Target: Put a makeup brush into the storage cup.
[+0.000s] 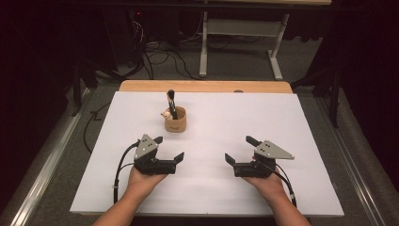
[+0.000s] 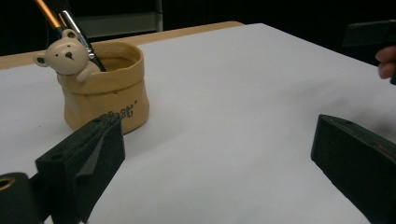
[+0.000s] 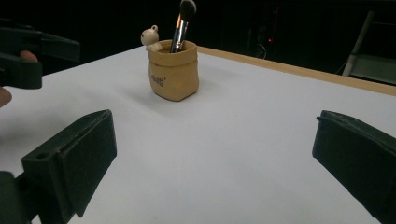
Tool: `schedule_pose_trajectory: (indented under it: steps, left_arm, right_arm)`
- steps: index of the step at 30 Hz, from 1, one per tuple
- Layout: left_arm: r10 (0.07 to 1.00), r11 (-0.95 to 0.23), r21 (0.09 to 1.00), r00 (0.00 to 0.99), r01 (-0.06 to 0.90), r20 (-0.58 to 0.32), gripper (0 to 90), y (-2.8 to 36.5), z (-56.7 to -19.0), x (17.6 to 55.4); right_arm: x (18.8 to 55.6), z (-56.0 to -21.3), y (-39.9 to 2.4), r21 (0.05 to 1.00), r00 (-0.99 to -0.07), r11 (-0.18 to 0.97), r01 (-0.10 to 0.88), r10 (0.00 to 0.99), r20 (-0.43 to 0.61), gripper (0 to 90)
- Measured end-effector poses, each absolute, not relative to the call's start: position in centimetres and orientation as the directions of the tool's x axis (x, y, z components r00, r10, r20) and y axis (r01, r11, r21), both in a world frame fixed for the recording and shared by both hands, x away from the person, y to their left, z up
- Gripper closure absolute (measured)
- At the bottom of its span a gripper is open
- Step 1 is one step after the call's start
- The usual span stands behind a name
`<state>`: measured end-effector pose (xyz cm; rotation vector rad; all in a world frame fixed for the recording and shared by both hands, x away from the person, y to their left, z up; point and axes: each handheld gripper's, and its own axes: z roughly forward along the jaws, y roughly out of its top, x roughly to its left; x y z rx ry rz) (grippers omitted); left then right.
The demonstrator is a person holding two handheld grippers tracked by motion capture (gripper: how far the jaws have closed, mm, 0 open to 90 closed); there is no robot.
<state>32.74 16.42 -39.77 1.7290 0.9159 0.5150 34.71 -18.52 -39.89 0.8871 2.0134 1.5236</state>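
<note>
- Your left gripper [image 1: 168, 149] rests low over the white table sheet [image 1: 282, 117], jaws spread wide, nothing between them
- Your right gripper [image 1: 240, 149] sits the same way, jaws wide apart and empty, well apart from the left one
- Tan sack-shaped pot [image 1: 175, 119] stands upright ahead of your left gripper, near its forward jaw tip but not touching; from your right gripper it lies ahead and off toward the left gripper's side, farther away
- In the left gripper view the pot [image 2: 106, 88] sits just beyond the left-hand jaw, lettering on its front wall
- Small cream bear figure [image 2: 67, 57] perches on the pot's rim, on the side facing your left gripper
- Makeup brush [image 3: 182, 25] stands in the pot, bristles up, leaning a little; orange handle and silver ferrule [image 2: 79, 37] show in the left gripper view
- Neither gripper touches pot or brush
</note>
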Motion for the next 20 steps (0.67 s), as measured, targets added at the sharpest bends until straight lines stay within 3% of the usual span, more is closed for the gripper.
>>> schedule_pose_trajectory:
  steps: [20]
  left_arm:
    - [0.763,-0.096,0.956,0.638,0.277,-0.108,2.9,16.78,-39.32,31.95]
  right_arm:
    - [34.49,-39.59,-18.67,0.964,-0.671,0.165,0.210,0.741,0.020,1.1]
